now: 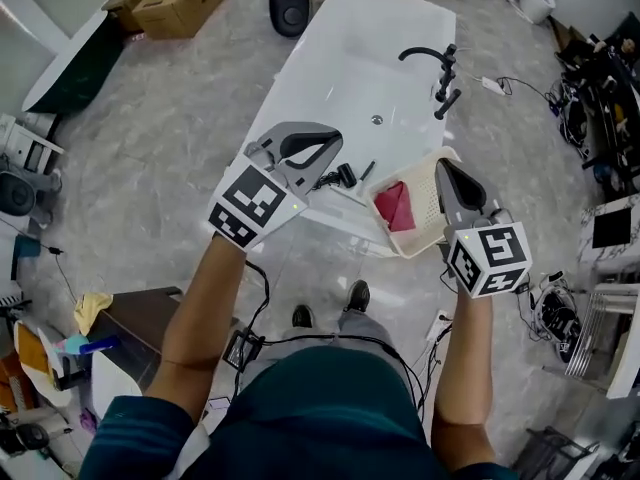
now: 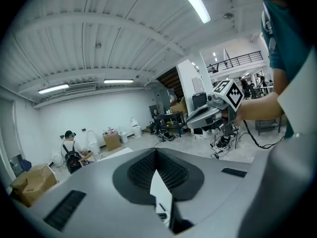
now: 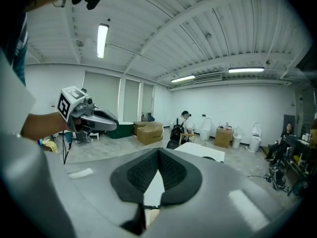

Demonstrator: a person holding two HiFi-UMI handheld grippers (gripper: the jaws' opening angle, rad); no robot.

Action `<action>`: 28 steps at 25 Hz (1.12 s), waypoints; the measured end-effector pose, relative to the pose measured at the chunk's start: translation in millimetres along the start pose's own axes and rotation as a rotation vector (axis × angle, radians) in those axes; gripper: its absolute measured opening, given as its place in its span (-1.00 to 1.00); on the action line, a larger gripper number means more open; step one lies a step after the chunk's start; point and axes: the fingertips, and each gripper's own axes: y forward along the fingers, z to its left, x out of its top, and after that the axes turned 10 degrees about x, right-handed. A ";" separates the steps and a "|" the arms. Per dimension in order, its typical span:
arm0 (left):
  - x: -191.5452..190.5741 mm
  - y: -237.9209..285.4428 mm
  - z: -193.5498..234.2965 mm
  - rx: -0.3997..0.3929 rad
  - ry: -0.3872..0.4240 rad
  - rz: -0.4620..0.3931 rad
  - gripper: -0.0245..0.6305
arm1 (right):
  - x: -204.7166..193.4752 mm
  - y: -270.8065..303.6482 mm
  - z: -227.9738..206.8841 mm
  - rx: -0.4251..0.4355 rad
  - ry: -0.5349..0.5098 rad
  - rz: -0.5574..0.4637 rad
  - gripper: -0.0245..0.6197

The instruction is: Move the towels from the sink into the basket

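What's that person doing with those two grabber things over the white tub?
A person holds a hand-held gripper in each hand above a long white sink. The left hand-held gripper and the right hand-held gripper are both shut and empty. A red towel lies in the basket at the sink's near edge. No towel shows in the sink, so the job looks about done.
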 end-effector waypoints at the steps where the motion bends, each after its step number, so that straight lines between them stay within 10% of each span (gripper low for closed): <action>1: 1.4 -13.0 6.5 0.015 -0.012 -0.013 -0.91 | 7.4 1.4 11.0 0.012 -0.011 -0.009 -0.90; 13: 7.0 -140.9 77.4 0.207 -0.132 -0.121 -0.91 | 60.5 9.5 97.8 0.099 -0.130 -0.028 -0.90; 28: -5.7 -186.2 76.0 0.204 -0.140 -0.145 -0.91 | 77.6 4.3 135.7 0.084 -0.186 -0.007 -0.90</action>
